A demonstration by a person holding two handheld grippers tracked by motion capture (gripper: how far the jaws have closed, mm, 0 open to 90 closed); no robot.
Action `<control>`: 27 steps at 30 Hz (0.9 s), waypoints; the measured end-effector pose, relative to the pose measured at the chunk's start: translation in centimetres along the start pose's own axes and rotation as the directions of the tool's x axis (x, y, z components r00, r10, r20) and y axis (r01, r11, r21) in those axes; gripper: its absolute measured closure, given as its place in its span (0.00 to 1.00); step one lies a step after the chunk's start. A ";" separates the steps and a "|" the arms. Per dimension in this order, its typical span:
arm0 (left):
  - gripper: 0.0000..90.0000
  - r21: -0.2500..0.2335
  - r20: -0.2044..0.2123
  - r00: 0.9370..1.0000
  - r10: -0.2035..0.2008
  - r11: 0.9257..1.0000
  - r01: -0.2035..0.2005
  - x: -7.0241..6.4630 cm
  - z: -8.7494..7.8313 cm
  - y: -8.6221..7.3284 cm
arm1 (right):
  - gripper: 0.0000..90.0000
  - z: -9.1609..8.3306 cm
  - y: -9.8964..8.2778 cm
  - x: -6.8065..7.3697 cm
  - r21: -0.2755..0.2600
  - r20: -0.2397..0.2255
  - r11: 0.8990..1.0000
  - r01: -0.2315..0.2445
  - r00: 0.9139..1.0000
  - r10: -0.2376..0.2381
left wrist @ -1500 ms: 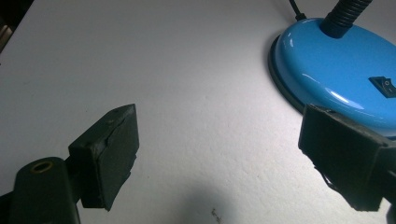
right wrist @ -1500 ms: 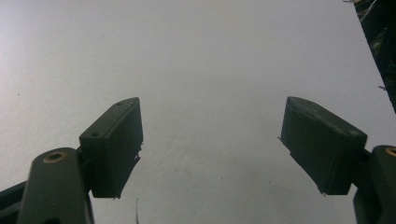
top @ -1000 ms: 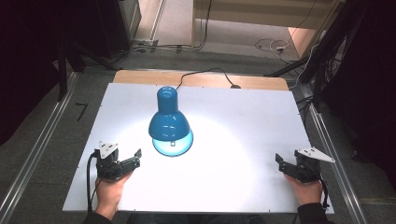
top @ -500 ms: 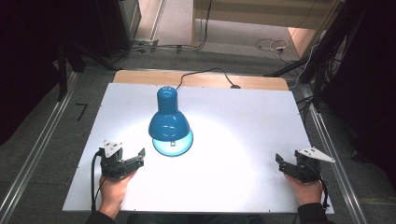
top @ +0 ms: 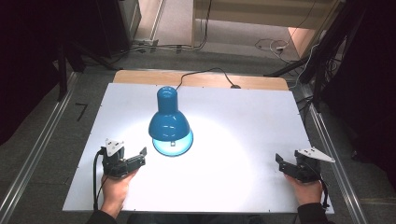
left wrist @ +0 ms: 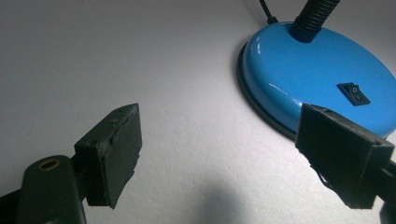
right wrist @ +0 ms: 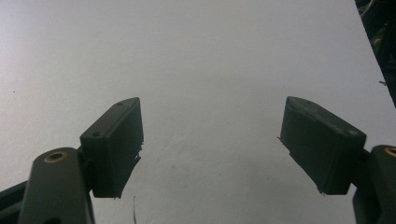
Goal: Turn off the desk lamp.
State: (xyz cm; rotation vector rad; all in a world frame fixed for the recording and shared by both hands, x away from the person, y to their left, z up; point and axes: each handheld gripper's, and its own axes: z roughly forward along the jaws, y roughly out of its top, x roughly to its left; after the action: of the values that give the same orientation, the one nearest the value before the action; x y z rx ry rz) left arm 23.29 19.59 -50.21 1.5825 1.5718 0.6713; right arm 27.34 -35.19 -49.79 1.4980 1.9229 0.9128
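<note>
On the white table (top: 243, 116), a little left of the middle, stands a blue desk lamp (top: 168, 122); its shade points down and throws a bright round pool of light on the surface in front of it. Its black cord (top: 205, 73) runs from the far side of the lamp to the far edge of the table. Near the left front corner, the left gripper (top: 140, 156) is held in the person's left hand (top: 114, 184), just beside the lamp and pointing to the right toward it. Its jaws stand wide apart and hold nothing. In the left gripper view, the round blue base (left wrist: 322, 79) of the lamp lies just beyond the right jaw, with a small black rocker switch (left wrist: 353, 93) on top and the black ribbed neck (left wrist: 314, 16) rising from it. Near the right front corner, well apart from the lamp, the right gripper (top: 280, 163) rests in the right hand (top: 308, 189), pointing left. Its jaws are also spread wide with nothing between them, only bare table below them in the right gripper view.
</note>
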 end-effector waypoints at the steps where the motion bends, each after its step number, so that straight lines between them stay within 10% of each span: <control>1: 0.17 0.000 0.000 1.000 0.000 1.000 0.000 0.0 0.0 0.0 | 0.22 0.0 0.0 0.0 0.000 0.000 1.000 -0.001 1.000 0.001; 27: 0.20 0.004 0.021 1.000 0.008 1.000 -0.008 -0.8 0.6 0.1 | 0.22 0.0 0.0 0.0 0.003 0.001 1.000 -0.003 1.000 0.003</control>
State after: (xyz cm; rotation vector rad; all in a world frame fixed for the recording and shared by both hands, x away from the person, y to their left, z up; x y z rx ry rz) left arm 23.77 18.74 -50.33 1.5947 1.5524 0.6544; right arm 27.35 -35.22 -49.83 1.5031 1.9230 0.9104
